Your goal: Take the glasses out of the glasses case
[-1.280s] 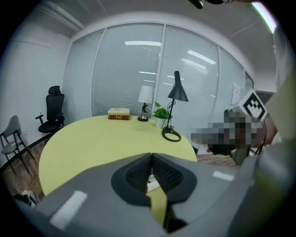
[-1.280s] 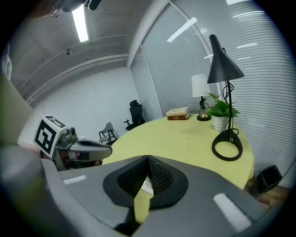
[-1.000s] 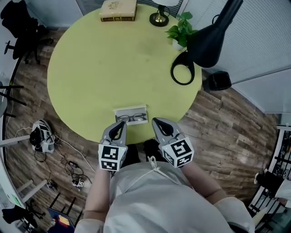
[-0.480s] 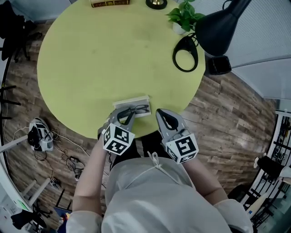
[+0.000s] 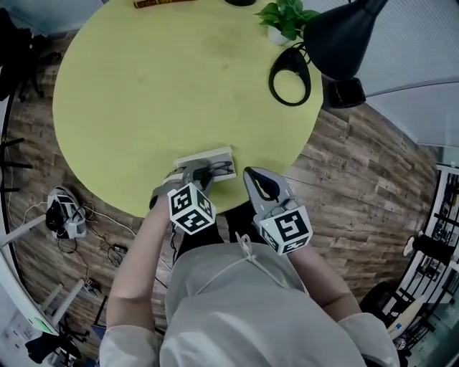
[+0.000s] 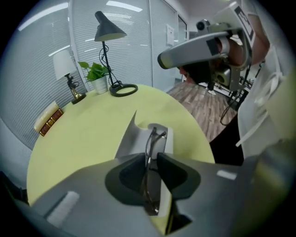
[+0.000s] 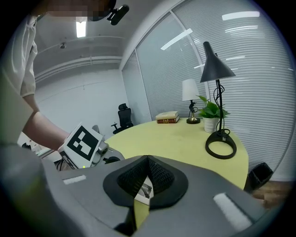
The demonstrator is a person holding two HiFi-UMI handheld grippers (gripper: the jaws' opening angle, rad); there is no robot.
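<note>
Open white glasses case (image 5: 208,154), dark thin-framed glasses (image 6: 151,139) lying inside

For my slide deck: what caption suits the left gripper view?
Left gripper pinches the glasses inside the open case on a yellow table.

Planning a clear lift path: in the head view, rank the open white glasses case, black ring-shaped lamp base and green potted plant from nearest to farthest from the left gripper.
From the left gripper:
1. Open white glasses case, right at its jaws.
2. Black ring-shaped lamp base, far off to the right.
3. Green potted plant, beyond it, farther back.
</note>
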